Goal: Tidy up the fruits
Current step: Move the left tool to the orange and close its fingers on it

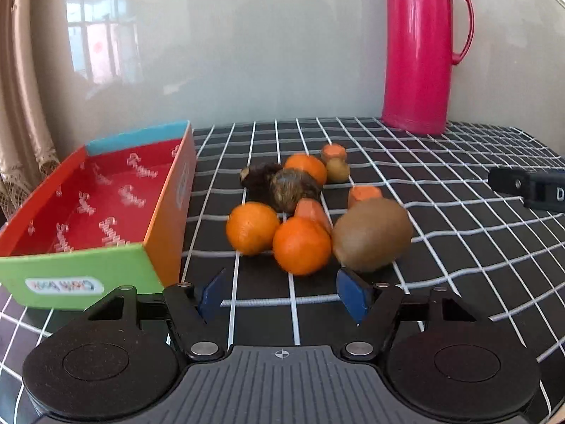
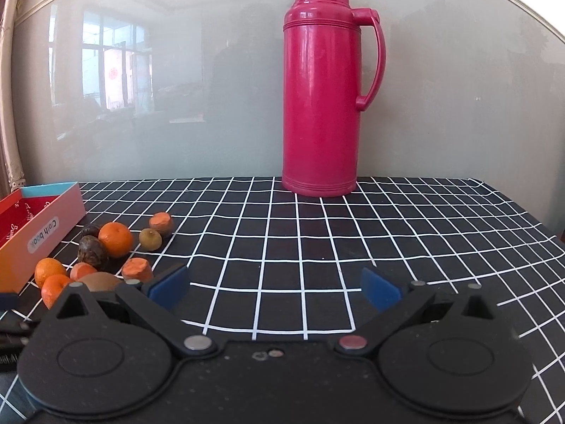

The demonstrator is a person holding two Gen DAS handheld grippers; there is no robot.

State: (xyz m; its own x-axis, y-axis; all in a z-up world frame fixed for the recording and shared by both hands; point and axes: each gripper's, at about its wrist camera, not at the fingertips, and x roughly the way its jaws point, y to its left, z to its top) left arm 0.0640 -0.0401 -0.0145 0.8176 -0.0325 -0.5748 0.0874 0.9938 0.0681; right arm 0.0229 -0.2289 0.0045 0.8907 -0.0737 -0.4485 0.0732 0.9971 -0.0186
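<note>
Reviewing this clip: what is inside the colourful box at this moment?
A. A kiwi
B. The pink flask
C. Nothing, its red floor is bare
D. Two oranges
C: the box shows only its bare red printed floor, while the oranges and the kiwi lie on the checked cloth beside it.

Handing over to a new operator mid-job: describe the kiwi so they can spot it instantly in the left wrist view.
Start at the colourful open box on the left of the checked tablecloth; the fruit pile lies just right of it. The kiwi sits at the pile's near right edge, beside an orange. It is the only big, brown, fuzzy oval there.
</note>
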